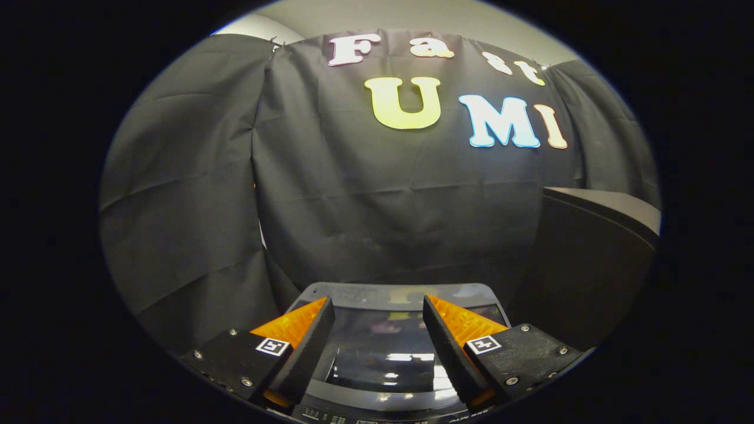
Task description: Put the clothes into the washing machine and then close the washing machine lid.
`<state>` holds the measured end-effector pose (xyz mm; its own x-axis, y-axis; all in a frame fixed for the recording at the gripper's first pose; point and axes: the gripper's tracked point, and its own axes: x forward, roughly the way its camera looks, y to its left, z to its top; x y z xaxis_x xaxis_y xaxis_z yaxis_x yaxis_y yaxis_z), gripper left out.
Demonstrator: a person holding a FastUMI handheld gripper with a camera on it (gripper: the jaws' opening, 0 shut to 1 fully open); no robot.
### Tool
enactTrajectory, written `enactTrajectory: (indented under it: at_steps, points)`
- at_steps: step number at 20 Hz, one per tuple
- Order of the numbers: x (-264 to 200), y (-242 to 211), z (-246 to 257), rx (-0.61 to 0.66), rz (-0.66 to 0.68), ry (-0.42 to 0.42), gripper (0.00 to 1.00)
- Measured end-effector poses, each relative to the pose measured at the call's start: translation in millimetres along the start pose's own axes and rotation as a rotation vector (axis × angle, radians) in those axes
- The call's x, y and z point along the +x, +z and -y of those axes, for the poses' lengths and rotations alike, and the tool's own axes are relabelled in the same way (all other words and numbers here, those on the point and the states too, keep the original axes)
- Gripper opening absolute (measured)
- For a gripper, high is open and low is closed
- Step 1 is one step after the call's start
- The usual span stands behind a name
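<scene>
The washing machine stands low in the gripper view, just under and beyond my fingers. Its glossy dark lid lies flat and shut, with light glinting off it. A control strip runs along the machine's near edge. My gripper hangs above the lid with its fingers spread wide apart and nothing between them. No clothes are in sight.
Black cloth walls the booth behind and to the left of the machine. A dark box-like unit with a pale top stands to the right, close beside the machine and taller than it.
</scene>
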<state>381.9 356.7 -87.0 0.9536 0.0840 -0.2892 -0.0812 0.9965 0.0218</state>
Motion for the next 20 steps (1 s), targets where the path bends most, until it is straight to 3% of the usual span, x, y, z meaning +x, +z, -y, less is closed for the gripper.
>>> enactTrajectory:
  at_steps: [12, 20]
  points:
    - [-10, -8, -2, -0.010, -0.002, 0.018, 0.94]
    - [-34, 22, -5, 0.005, 0.042, 0.037, 0.94]
